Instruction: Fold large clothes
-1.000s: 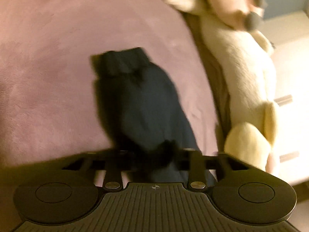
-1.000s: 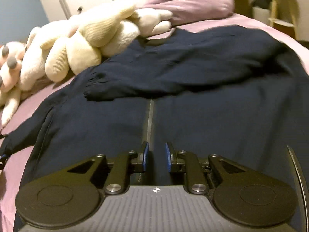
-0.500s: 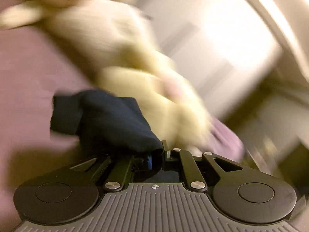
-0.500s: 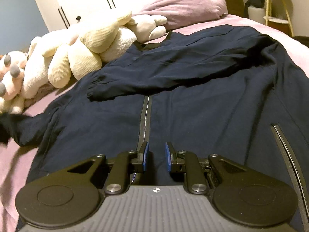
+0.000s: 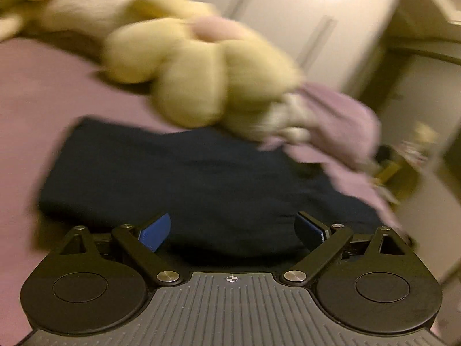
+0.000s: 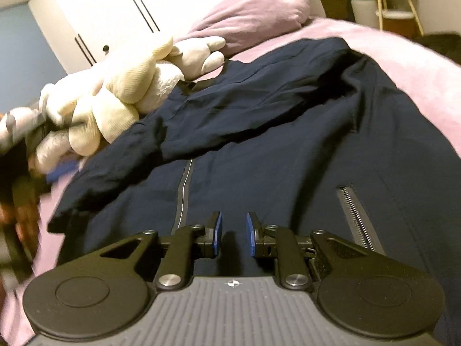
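A large dark navy jacket [image 6: 288, 155] lies spread on the pink bed [image 6: 403, 66], its front zipper [image 6: 184, 184] running up the middle and both sleeves folded across the chest. My right gripper [image 6: 233, 235] hovers just above the jacket's lower front with its jaws a little apart and nothing between them. My left gripper [image 5: 232, 229] is wide open over the jacket [image 5: 187, 184], which lies loose under its blue pads [image 5: 155, 230]. The left wrist view is blurred by motion. The left gripper also shows blurred at the left edge of the right wrist view [image 6: 20, 173].
A cream plush toy [image 6: 121, 92] lies along the jacket's left side; it also shows in the left wrist view [image 5: 196, 69]. A pink pillow [image 6: 253, 11] sits at the bed's head. White wardrobe doors [image 6: 138, 8] stand behind. A small shelf [image 6: 397, 8] stands at the far right.
My left gripper carried the left sleeve across onto the jacket's front and opened, letting it go. My right gripper stayed over the lower front, tilting slightly.
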Demonstrator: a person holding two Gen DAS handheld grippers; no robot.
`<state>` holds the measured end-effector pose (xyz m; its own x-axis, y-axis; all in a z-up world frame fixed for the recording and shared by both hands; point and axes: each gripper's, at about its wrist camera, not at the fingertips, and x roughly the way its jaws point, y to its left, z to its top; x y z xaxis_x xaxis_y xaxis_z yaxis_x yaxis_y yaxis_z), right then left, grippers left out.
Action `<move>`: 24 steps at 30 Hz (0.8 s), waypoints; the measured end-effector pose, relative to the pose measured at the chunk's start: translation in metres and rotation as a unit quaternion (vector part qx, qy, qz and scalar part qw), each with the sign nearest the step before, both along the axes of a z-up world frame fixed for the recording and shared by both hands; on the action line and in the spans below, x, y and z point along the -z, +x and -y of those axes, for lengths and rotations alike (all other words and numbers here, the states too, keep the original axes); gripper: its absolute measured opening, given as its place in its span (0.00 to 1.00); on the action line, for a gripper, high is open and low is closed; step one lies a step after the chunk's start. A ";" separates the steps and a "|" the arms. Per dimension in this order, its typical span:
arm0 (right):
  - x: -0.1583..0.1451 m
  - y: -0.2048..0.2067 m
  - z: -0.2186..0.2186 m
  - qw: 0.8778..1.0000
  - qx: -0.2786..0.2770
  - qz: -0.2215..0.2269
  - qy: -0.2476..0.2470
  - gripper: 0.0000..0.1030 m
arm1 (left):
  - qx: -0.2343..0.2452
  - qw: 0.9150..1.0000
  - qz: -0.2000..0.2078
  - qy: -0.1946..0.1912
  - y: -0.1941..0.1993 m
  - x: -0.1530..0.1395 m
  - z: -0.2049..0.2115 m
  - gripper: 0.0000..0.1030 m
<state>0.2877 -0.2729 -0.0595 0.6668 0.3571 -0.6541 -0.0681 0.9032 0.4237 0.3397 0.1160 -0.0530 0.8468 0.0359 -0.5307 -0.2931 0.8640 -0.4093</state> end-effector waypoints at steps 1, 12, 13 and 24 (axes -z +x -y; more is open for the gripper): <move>0.001 0.005 0.001 1.000 0.000 -0.006 0.012 0.18 | -0.026 1.000 -0.007 0.012 -0.008 0.006 -0.009 0.94; -0.014 0.110 -0.097 0.993 -0.079 -0.012 0.092 0.47 | -0.105 0.994 -0.040 0.011 -0.024 0.052 -0.046 1.00; -0.013 0.120 -0.107 0.993 -0.082 -0.017 0.089 0.47 | -0.103 0.994 -0.038 0.015 -0.025 0.053 -0.046 1.00; -0.005 0.148 -0.155 0.995 -0.095 -0.012 0.041 0.09 | -0.116 0.993 0.014 -0.022 -0.051 0.058 -0.051 1.00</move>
<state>0.4354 -0.1183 -0.0546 0.5673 0.5280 -0.6320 -0.2240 0.8374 0.4986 0.2888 0.1666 -0.1113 0.8324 0.2089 -0.5133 -0.4707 0.7554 -0.4559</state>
